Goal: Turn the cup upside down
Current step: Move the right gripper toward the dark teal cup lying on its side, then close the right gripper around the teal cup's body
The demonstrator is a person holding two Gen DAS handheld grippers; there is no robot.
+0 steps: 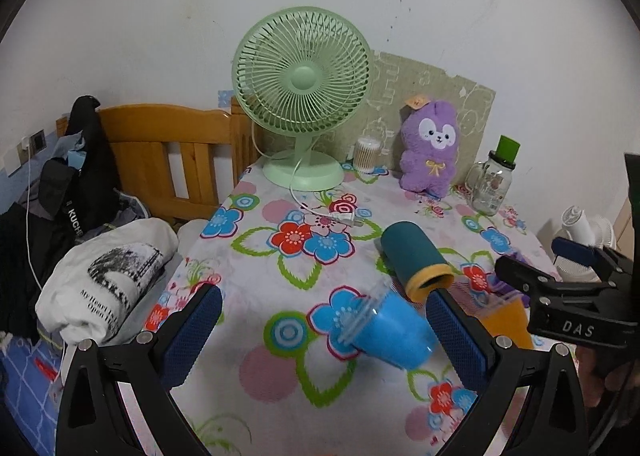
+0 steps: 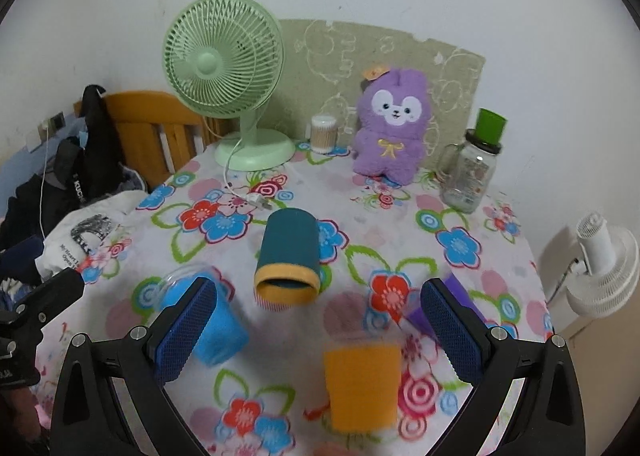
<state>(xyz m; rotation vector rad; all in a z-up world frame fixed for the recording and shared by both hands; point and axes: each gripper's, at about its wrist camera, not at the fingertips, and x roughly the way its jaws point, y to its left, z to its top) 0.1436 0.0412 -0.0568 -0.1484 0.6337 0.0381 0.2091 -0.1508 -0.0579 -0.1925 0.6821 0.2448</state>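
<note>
Both tongs hang released over the flowered bench (image 2: 460, 216), the left tongs (image 1: 324, 340) and the right tongs (image 2: 320, 332) each gaping with nothing between the pads. The teal cup (image 2: 289, 256) with the yellow rim lies on its side mid-bench, mouth toward the tongs. Left of it lies a blue cup (image 2: 208, 320), also tipped; nearer than it stands an orange cup (image 2: 362, 386). Behind it stand a green fan (image 2: 224, 68), a purple plush (image 2: 394, 124) and a glass jar (image 2: 472, 172).
</note>
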